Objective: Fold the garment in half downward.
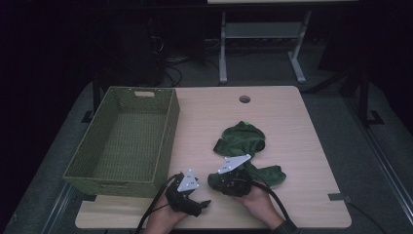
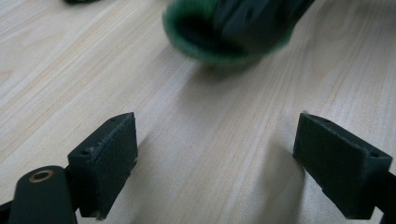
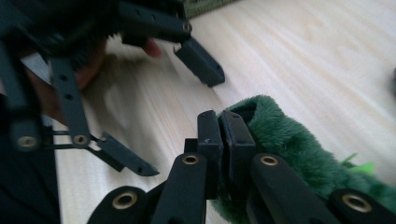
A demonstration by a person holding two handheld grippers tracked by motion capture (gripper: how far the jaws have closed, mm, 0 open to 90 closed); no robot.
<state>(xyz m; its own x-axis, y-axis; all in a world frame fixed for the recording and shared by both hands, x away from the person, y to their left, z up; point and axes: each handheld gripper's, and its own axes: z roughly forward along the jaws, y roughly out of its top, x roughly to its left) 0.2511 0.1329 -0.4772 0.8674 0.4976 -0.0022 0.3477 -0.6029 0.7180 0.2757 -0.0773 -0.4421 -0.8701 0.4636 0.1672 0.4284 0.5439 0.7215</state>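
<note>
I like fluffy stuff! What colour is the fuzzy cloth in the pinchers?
Dark green fuzzy cloth; best in the right gripper view.

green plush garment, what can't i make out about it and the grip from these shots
- Green plush garment: high view is dim, so its shape and kind stay unclear.
- Its cuff in the left gripper view: blurred and cut off by the top edge.
- Right gripper: the pads look pressed together beside the fleece; how much fabric is pinched is hidden behind them.
- Left gripper: open.
</note>
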